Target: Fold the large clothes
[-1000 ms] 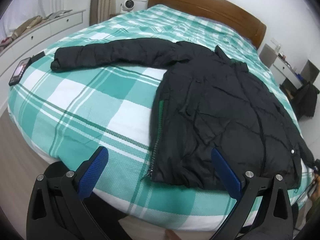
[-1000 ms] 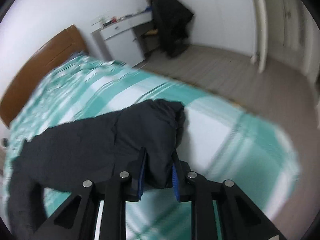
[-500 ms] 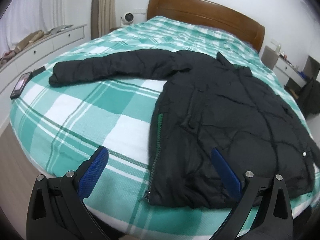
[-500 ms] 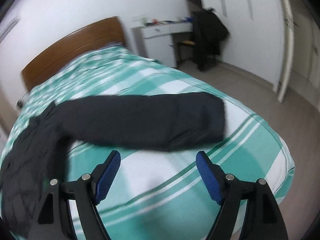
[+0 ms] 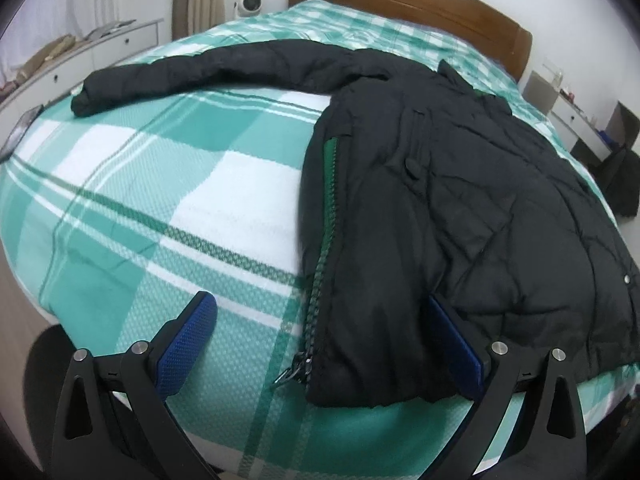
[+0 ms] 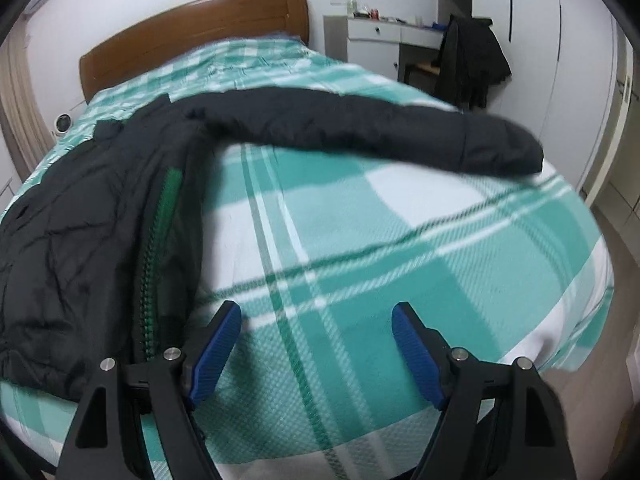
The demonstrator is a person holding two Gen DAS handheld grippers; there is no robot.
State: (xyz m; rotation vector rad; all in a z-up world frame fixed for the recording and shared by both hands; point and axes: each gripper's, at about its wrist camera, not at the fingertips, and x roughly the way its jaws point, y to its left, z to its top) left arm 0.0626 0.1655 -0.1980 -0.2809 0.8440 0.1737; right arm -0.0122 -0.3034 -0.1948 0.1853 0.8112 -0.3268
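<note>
A large black padded jacket (image 5: 460, 216) with green zip lining lies spread flat on the green-and-white checked bed (image 5: 168, 200), sleeves stretched out to both sides. My left gripper (image 5: 320, 320) is open, its jaws straddling the jacket's lower left hem corner and zipper end. In the right wrist view the jacket (image 6: 88, 216) lies at left, its right sleeve (image 6: 360, 132) reaching across the bed. My right gripper (image 6: 316, 328) is open and empty over bare bedspread, just right of the jacket's hem.
A wooden headboard (image 5: 420, 4) stands at the far end. White drawers (image 5: 100, 48) line the left wall and a phone (image 5: 20, 132) lies at the bed's left edge. A white desk (image 6: 384, 40) and a chair with dark clothes (image 6: 472, 64) stand right.
My right gripper let go of the right sleeve, which now lies stretched out, and moved back towards the jacket's hem. My left gripper moved closer to the lower left hem corner.
</note>
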